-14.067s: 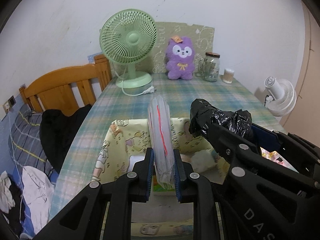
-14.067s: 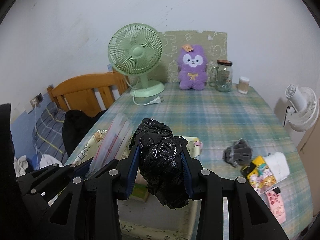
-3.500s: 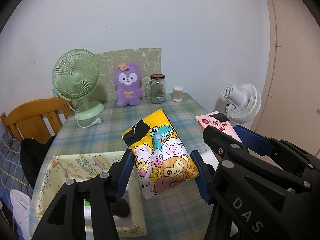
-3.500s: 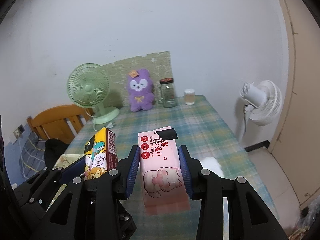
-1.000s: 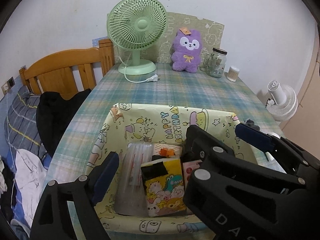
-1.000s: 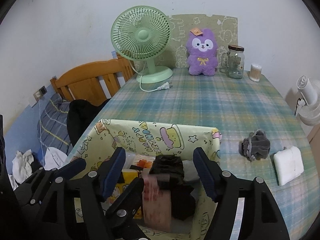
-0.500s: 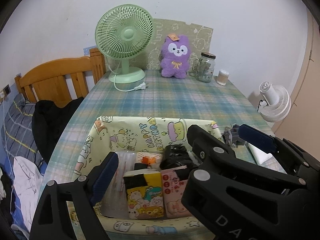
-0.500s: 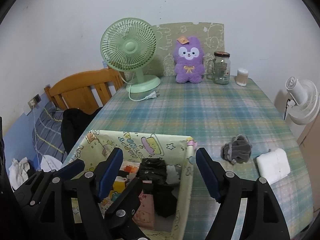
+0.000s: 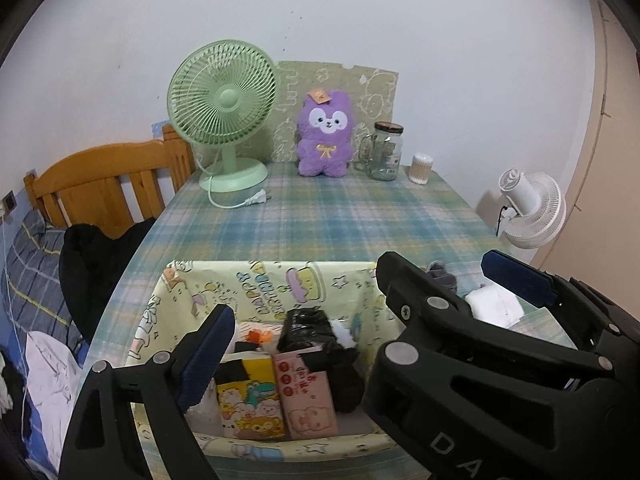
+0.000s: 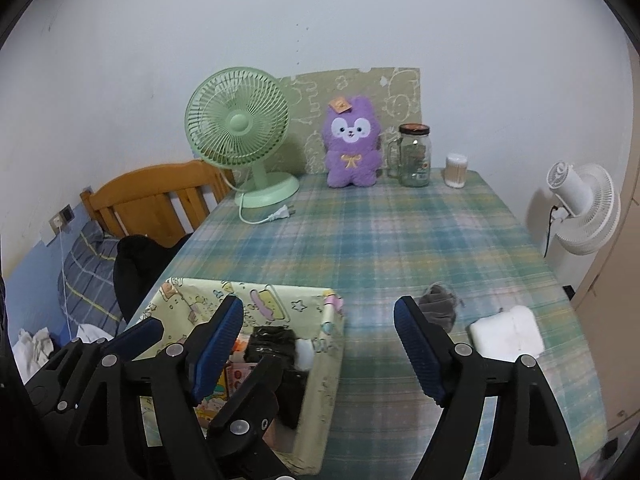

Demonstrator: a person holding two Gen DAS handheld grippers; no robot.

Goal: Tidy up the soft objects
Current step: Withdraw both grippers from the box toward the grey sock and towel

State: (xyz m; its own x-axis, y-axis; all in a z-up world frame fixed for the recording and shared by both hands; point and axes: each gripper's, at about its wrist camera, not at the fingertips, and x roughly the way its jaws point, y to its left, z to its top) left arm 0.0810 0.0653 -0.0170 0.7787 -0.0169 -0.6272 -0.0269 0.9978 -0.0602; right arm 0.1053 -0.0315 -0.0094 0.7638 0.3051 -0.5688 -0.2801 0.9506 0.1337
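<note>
A yellow cartoon-print box (image 9: 272, 276) stands on the near part of the plaid table. A yellow animal-print pack (image 9: 250, 400), a pink wipes pack (image 9: 306, 392) and a black plastic bag (image 9: 308, 328) stand in it. Above the box my left gripper (image 9: 316, 356) hangs open and holds nothing. My right gripper (image 10: 320, 332) hovers over the box's right corner (image 10: 332, 308). Its jaws are opening with nothing between them, and its blue pad (image 9: 516, 280) shows in the left wrist view. To the right of the box lie a grey cloth (image 10: 438, 306) and a white folded pad (image 10: 506, 332).
At the table's far end stand a green fan (image 10: 240, 136) with a loose plug, a purple plush (image 10: 352, 148), a glass jar (image 10: 414, 156) and a swab pot (image 10: 456, 170). A white fan (image 10: 584, 208) stands beyond the right edge. A wooden headboard (image 10: 152, 196) stands at the left.
Both grippers have risen and drawn back from the box, leaving the yellow and pink packs inside. The right gripper's jaws have spread wider.
</note>
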